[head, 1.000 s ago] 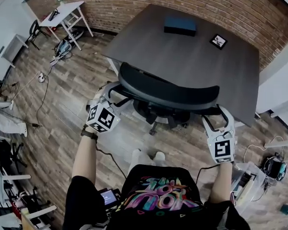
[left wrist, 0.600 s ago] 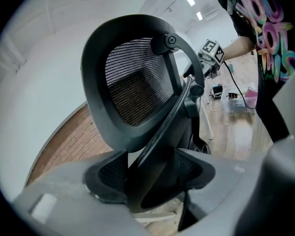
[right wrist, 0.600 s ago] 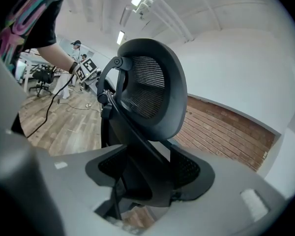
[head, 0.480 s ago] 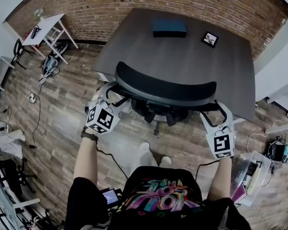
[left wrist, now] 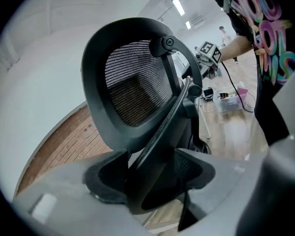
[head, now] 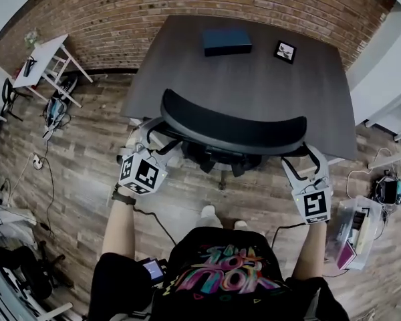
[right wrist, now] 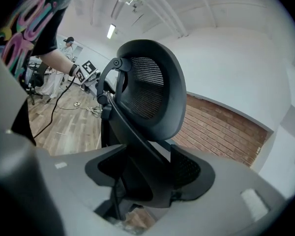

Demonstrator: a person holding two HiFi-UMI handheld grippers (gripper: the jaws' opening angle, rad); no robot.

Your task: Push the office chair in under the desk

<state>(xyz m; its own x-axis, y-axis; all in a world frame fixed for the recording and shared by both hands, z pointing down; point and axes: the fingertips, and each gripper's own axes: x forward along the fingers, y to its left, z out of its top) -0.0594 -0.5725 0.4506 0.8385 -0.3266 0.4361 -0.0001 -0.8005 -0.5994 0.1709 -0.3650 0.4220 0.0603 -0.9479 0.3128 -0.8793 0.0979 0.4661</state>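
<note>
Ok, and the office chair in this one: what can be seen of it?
The office chair is black and upright: a curved backrest of fine mesh in a smooth plastic-looking frame, carried on curved rear struts with a round pivot. Its backrest stands at the front edge of the dark desk, base over the wood-plank floor; the seat is hidden. The left gripper and right gripper each clamp a frame part at its sides.

LOCATION: OFFICE WORKSPACE

A dark desk [head: 254, 79] is standing against a brick wall [head: 187, 5]; a mesh-backed office chair [head: 230, 129] is sitting at it on a wood-plank floor [head: 80, 152]; a white side table [head: 43, 59] is standing nearby; strip lights [left wrist: 178, 6] are glowing overhead; a clear bin [head: 351, 236] is holding mixed items.
</note>
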